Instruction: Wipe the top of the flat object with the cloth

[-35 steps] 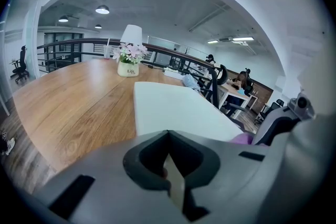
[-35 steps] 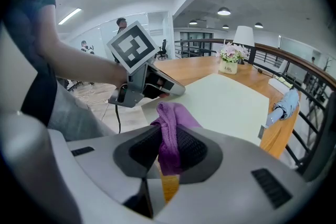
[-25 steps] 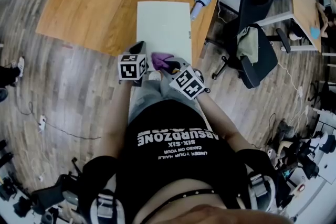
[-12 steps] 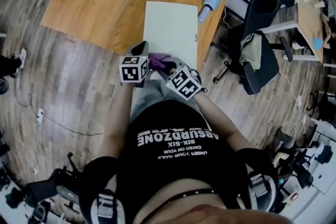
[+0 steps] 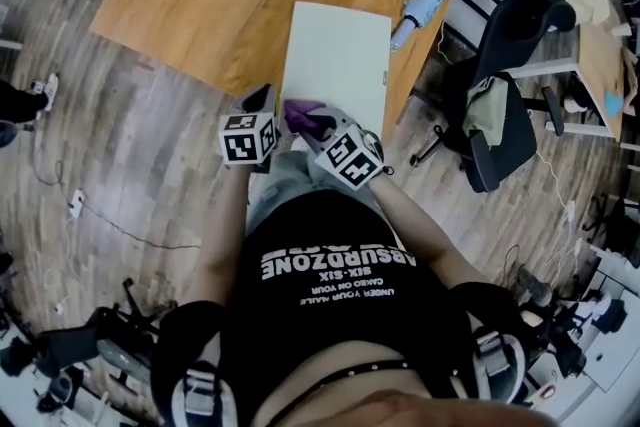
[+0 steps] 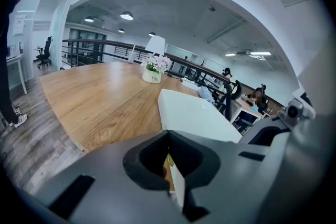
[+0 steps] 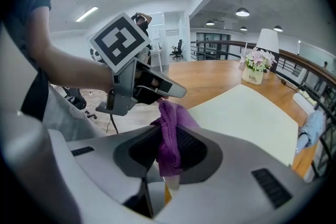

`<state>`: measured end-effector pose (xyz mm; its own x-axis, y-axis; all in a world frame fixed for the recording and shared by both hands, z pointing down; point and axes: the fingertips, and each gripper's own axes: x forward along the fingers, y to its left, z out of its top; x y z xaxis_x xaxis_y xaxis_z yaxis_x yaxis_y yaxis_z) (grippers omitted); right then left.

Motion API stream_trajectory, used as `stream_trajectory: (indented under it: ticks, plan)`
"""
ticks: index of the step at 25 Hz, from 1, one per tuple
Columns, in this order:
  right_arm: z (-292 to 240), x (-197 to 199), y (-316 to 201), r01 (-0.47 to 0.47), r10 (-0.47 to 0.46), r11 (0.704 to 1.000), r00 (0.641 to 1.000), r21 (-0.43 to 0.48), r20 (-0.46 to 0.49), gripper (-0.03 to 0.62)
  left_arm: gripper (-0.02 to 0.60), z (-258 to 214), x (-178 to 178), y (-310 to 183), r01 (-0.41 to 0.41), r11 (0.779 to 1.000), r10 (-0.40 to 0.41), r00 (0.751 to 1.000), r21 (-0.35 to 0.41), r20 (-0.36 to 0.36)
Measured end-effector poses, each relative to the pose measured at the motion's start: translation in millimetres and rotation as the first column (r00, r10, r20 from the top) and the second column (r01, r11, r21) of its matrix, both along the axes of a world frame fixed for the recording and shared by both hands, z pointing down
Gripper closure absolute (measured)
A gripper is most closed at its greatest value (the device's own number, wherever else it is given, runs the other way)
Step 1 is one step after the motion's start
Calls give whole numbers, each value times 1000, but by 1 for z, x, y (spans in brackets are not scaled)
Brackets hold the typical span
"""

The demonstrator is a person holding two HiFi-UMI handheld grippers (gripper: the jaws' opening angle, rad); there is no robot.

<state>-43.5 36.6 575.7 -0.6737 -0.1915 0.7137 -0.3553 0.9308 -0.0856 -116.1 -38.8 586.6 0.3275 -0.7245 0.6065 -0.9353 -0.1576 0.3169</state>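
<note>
Head view puts the pale flat board (image 5: 338,55) on the table (image 5: 190,5) at twelve o'clock. The right gripper (image 7: 169,153) pinches the purple cloth (image 5: 303,116) at the board's six o'clock edge, while the left gripper (image 6: 168,135), jaws together and empty, waits at nine o'clock of it; nearly all the wiping seems left

- The head view has swung: the flat object (image 5: 340,50) now sits further right in the picture and is slightly tilted.
- The cloth (image 5: 303,117) in the right gripper (image 5: 316,124) appears closer to the object's near left corner.
- The left gripper (image 5: 261,99) now stands just left of that corner.
</note>
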Motion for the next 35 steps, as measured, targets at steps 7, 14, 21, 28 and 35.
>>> stream_trajectory:
  ticks: [7, 14, 21, 28, 35]
  plan:
    - [-3, -2, -6, 17, -17, 1000, 1000, 23, 9, 496, 566, -3, 1, 6, -6, 1000, 6, 1000, -6, 11]
    - [-2, -5, -20, 23, -23, 999, 1000, 37, 12, 496, 566, 0, 2, 6, -18, 1000, 19, 1000, -14, 19]
    - [-1, -7, -40, 26, -26, 998, 1000, 57, 4, 496, 566, 3, 5, 5, -33, 999, 33, 999, -24, 17]
    - [-2, -8, -57, 22, -23, 997, 1000, 76, 0, 496, 566, 1, 10, 2, -51, 998, 51, 999, -27, 15]
    - [-1, -11, -84, 15, -15, 996, 1000, 93, -6, 496, 566, 3, 9, -4, -65, 997, 66, 998, -35, 19]
